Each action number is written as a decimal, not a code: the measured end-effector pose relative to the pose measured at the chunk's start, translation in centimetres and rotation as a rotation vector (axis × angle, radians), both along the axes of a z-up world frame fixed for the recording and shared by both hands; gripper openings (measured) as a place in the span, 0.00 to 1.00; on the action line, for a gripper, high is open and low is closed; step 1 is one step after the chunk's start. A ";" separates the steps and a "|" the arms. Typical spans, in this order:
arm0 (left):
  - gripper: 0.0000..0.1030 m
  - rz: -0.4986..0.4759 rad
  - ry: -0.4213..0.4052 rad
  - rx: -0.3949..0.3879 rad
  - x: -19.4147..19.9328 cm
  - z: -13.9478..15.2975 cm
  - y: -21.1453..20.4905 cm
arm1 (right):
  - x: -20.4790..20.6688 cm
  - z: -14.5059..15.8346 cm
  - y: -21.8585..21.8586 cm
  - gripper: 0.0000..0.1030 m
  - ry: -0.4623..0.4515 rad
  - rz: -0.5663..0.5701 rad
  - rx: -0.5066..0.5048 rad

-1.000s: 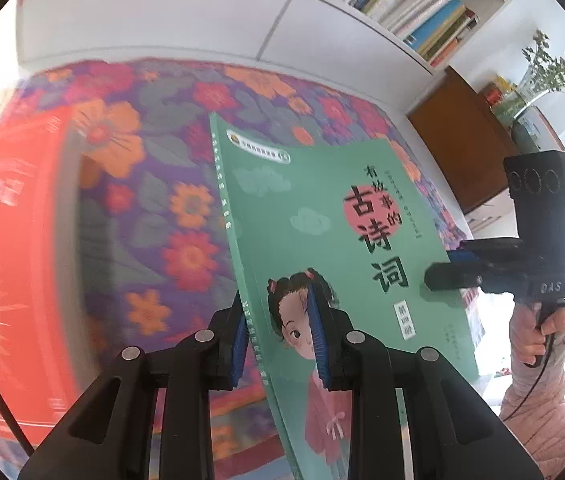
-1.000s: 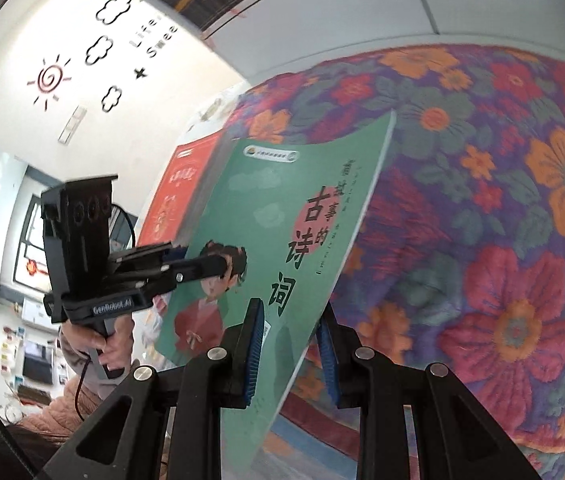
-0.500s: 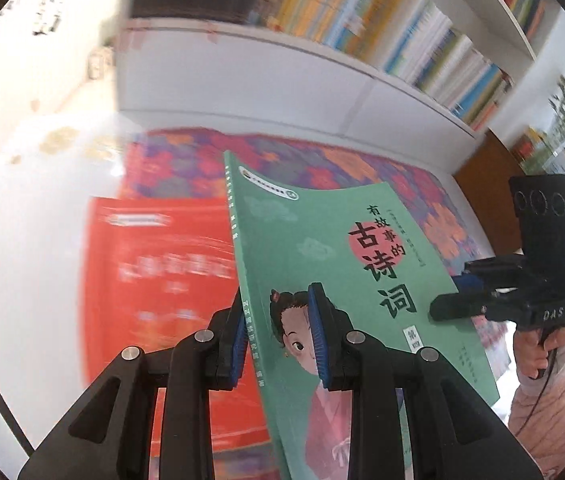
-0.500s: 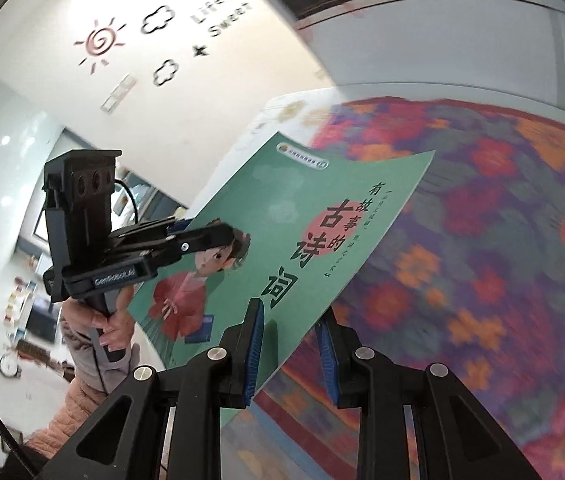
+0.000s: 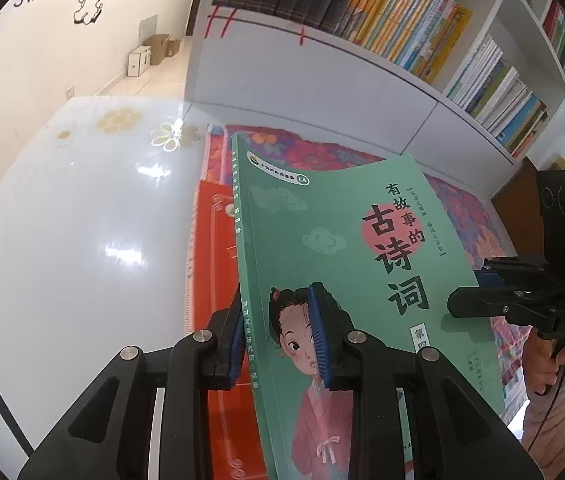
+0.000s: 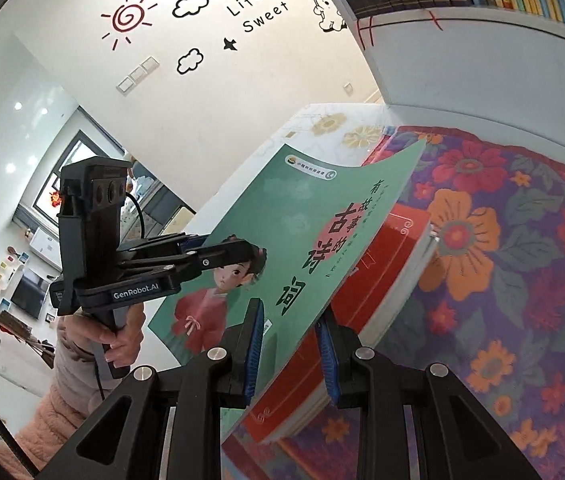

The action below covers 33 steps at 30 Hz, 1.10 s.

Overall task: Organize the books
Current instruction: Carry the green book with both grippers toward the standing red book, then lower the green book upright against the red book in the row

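White glossy flooring, a flower-patterned quilt (image 6: 502,264) and a wall of white shelving (image 5: 362,92) packed with upright books frame the work area.

**Fingers.** The left gripper (image 5: 278,340) is clamped on the spine edge of the green book (image 5: 342,248): one blue pad lies against the back cover beside the spine, the other presses on the front cover over the printed girl's face. The right gripper (image 6: 292,352) grips the opposite, open edge of the same book, one pad on the front cover and one behind it. Both pairs of fingers stand narrow, spaced only by the book's thickness.

**Held item.** The green book is off the surface, carried between the two grippers, tilted with its spine edge up in the left view. Its top edge bows slightly, so it is a thin, flexible paperback.

**Surroundings.** Directly beneath and behind it lies a thicker red book (image 6: 386,276), flat on the quilt near the quilt's edge. The green book appears apart from the red one; contact cannot be confirmed.

**Task status (judgement).** One book lies placed as a possible stack base; a second is in transit. Remaining: lower the green book and align it, either onto the red book or into the shelving, then release both grips. No other loose books are visible, so the remaining count cannot be determined.
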State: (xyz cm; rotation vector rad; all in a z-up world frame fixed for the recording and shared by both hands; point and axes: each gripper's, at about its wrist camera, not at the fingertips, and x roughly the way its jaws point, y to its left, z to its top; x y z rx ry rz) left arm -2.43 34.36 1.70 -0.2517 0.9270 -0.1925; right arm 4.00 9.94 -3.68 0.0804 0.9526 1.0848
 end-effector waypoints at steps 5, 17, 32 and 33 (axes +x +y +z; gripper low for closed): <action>0.24 -0.002 0.002 -0.014 0.1 -0.7 0.8 | 0.5 -0.4 0.7 0.26 0.027 -0.002 -0.005; 0.28 -0.020 -0.004 0.080 0.1 -1.6 -0.1 | 0.4 -2.0 1.4 0.26 0.069 -0.048 -0.061; 0.33 0.147 -0.009 0.259 -0.4 -1.4 0.3 | -1.2 -2.7 0.6 0.26 0.006 -0.120 -0.030; 0.33 0.178 -0.015 0.255 -0.6 -1.2 0.7 | -1.1 -2.7 0.5 0.26 0.012 -0.125 -0.024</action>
